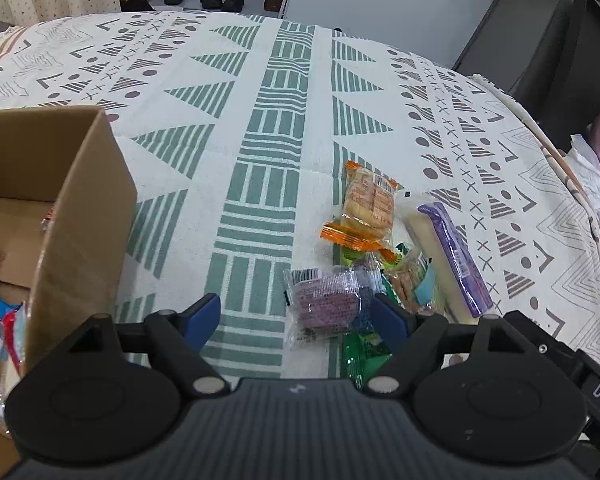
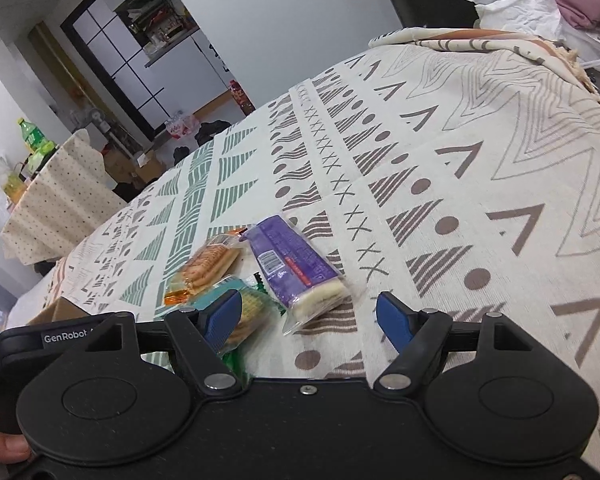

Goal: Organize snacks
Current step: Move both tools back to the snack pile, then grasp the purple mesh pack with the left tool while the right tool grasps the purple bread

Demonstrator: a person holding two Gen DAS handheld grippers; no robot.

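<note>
Several snack packets lie in a pile on the patterned tablecloth (image 1: pixel 260 128). My left gripper (image 1: pixel 296 316) is open, and a purple wafer packet (image 1: pixel 324 300) lies between its blue fingers. An orange-wrapped cake (image 1: pixel 368 204), a long purple-and-white packet (image 1: pixel 448 256) and green packets (image 1: pixel 364 356) lie just beyond and right. A cardboard box (image 1: pixel 80 200) at the left holds several snacks. My right gripper (image 2: pixel 312 316) is open and empty, with the long purple packet (image 2: pixel 296 268) just ahead of it, the orange cake (image 2: pixel 208 264) and a green-teal packet (image 2: pixel 248 308) by its left finger.
A black chair (image 1: pixel 560 40) stands past the table's far right edge, with pink cloth and white tissue (image 2: pixel 520 8) beside it. Shoes and a bottle sit on the floor beyond the table. A second, dotted-cloth table (image 2: pixel 60 196) stands far left.
</note>
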